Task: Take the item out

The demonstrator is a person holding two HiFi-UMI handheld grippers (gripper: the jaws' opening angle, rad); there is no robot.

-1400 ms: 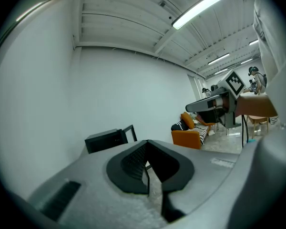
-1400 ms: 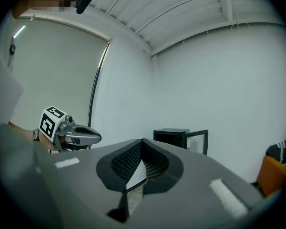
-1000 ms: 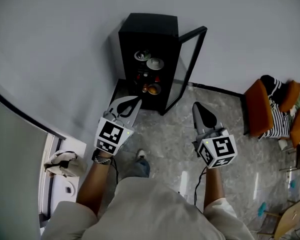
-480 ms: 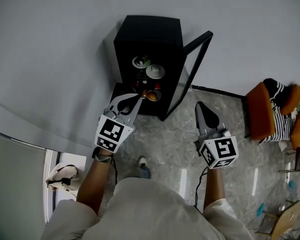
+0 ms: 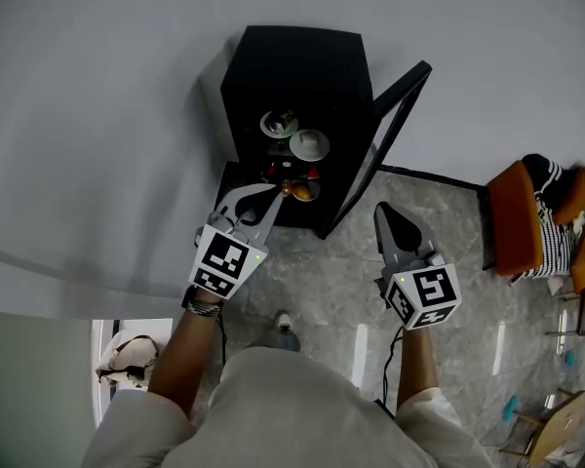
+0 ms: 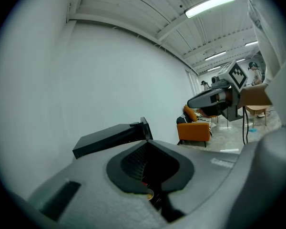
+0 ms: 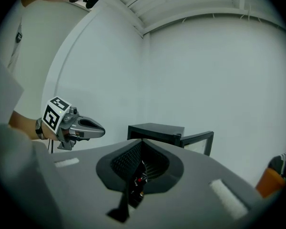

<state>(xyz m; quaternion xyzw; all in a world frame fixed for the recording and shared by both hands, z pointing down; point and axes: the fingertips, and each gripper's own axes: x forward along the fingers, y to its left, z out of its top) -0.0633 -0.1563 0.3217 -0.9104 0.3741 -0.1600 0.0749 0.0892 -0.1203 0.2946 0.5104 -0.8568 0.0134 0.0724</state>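
While poised short of the open black cabinet [image 5: 292, 76], holds left gripper [image 5: 269, 195] pressed together and empty, right gripper [image 5: 383, 213] likewise closed on nothing; faces dishes [image 5: 309, 145] and an orange item [image 5: 299, 191] inside, just ahead of left tips; risks clipping the glass door [image 5: 395, 130] ahead of right tips, or toppling crowded dishes by reaching in unopened.

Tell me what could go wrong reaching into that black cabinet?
The open glass door sticks out near the right tool, so an arm swing might bump it. The cabinet is crowded: the white bowl sits right above the orange item, so the left tool could knock dishes over. Both tools are shut and must open first.
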